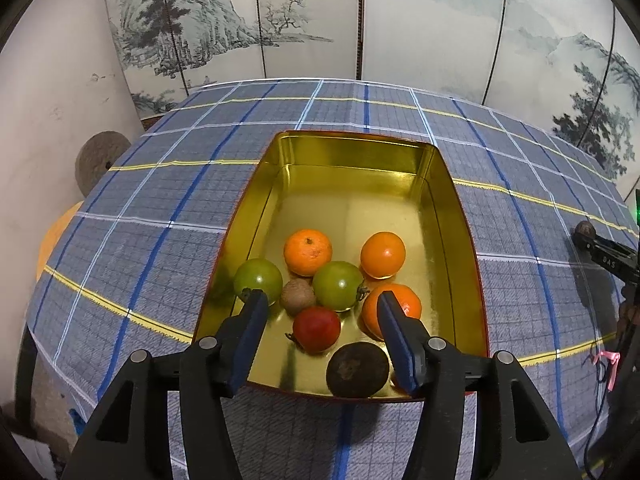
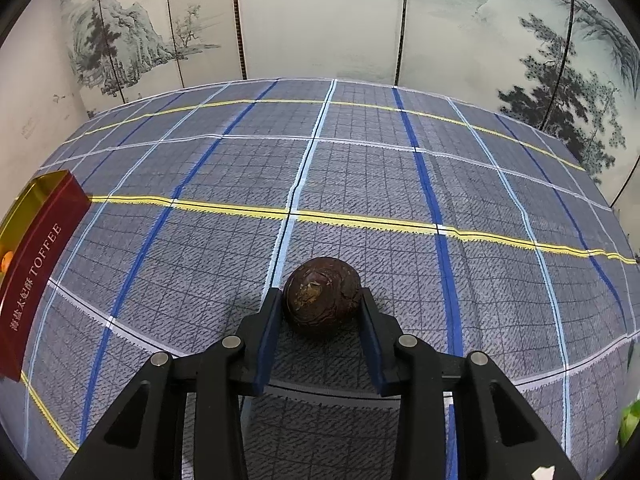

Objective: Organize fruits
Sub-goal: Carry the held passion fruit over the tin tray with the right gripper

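Note:
A gold-lined tin point(image 1: 444, 184) with red outer walls sits on the plaid tablecloth. Three oranges point(image 1: 308, 252), two green tomatoes point(image 1: 338, 286), a red tomato point(image 1: 317, 329), a small tan fruit point(image 1: 297, 296) and a dark brown fruit point(image 1: 357, 369) lie in its near half. My left gripper point(image 1: 321, 299) hangs open over these fruits, its pads touching none of them. In the right wrist view my right gripper point(image 2: 321, 294) is shut on another dark brown round fruit point(image 2: 320, 300), low over the cloth to the right of the tin point(image 2: 44, 256). That right gripper point(image 1: 590, 240) also shows at the left wrist view's right edge.
A painted folding screen point(image 1: 320, 20) stands behind the table. The plaid cloth point(image 2: 360, 168) stretches bare beyond the held fruit. Something green point(image 2: 630, 420) sits at the near right edge. A pink cord point(image 1: 611, 364) hangs off the table's right side.

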A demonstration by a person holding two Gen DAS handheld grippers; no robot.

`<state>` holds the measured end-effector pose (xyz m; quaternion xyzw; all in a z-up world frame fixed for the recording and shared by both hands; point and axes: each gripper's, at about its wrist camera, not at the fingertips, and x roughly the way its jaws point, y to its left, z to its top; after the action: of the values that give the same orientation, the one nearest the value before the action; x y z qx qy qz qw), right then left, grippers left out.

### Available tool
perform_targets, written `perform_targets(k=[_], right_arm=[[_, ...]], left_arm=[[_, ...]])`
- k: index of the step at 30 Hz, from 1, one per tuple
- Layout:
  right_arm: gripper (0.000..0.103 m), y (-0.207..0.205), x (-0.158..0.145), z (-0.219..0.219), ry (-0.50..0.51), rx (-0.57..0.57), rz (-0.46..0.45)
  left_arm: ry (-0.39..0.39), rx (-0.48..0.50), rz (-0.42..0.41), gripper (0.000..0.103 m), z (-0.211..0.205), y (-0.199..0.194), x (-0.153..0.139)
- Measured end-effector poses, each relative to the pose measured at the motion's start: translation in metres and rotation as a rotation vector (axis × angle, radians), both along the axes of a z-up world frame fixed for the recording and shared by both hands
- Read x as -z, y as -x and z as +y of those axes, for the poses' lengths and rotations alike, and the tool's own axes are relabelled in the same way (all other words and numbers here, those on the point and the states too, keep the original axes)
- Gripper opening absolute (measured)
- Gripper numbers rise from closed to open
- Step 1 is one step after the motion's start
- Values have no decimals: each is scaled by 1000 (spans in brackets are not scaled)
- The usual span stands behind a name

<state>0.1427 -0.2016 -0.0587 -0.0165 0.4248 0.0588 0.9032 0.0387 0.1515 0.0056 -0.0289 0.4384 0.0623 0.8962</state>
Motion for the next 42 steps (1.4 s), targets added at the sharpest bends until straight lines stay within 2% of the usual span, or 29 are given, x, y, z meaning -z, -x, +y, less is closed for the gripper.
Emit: perform_targets(k=[8,15,32,42], right_arm=[[34,12,-13,12,-16,-33,-14],[34,26,-32,44,-44,-127,-32],[34,65,-76,158,-116,-420,-81],[34,79,-77,229,-130,-583,-62]], left_arm=[[5,-9,0,58,1,4,0],[8,-19,-4,58,5,8,0],[14,-88,-25,59,31,23,-8],[14,-132,-19,59,48,32,-7]])
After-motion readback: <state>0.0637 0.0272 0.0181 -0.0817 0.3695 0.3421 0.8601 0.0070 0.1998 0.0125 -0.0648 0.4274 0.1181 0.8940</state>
